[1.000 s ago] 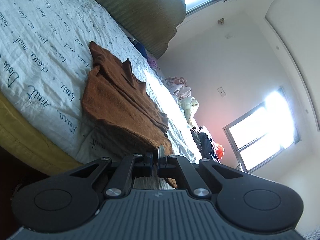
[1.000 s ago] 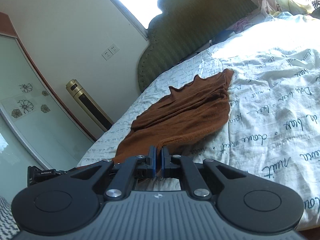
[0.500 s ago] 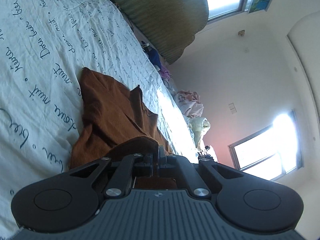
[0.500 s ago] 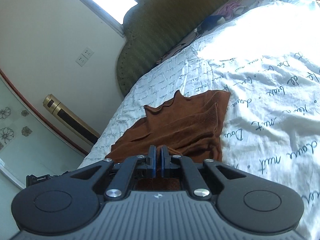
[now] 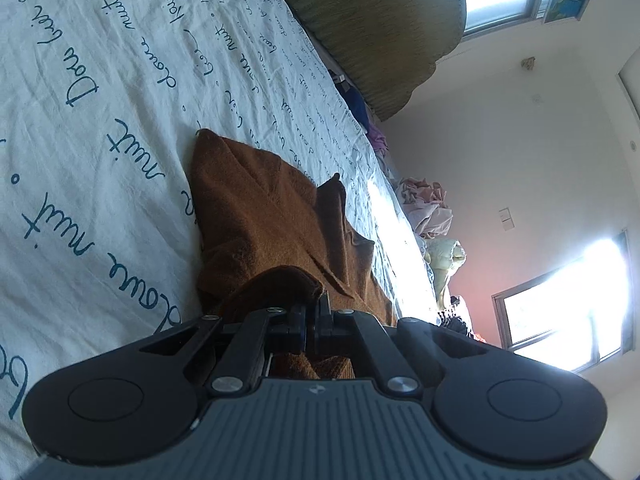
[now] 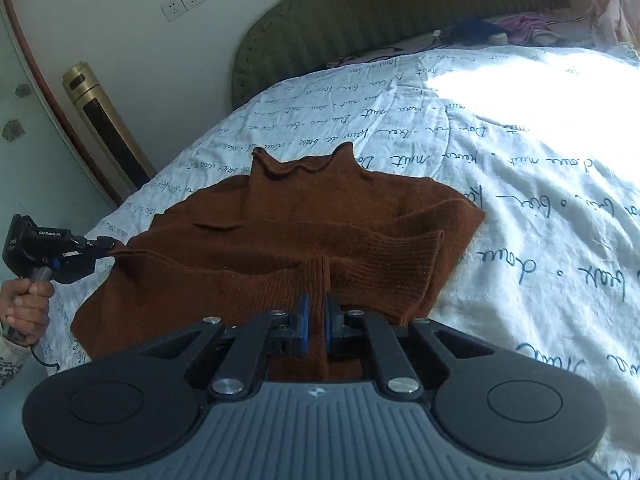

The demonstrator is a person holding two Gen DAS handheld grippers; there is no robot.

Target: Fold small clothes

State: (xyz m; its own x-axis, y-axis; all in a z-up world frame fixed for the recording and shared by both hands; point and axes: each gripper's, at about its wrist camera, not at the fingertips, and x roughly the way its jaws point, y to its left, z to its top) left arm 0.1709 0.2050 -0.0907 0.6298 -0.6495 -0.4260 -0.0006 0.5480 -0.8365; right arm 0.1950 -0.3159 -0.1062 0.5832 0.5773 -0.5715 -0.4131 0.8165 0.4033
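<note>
On bedsheet (image 6: 520, 184), seemingly one sweater (image 6: 320, 216).

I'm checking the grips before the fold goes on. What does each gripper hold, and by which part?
Both hold the brown sweater: the right gripper, jaws opening, pinches a ribbed edge fold; the left gripper grips its side edge.

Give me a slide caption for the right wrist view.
Right gripper pinching a brown knitted sweater over the white script-printed bedsheet, jaws opening.

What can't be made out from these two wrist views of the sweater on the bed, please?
- Right wrist view: the brown sweater's near hem is hidden behind the right gripper.
- Left wrist view: the left gripper body covers the cloth it pinches.
- Both views: the bedsheet lettering is too small to read.
</note>
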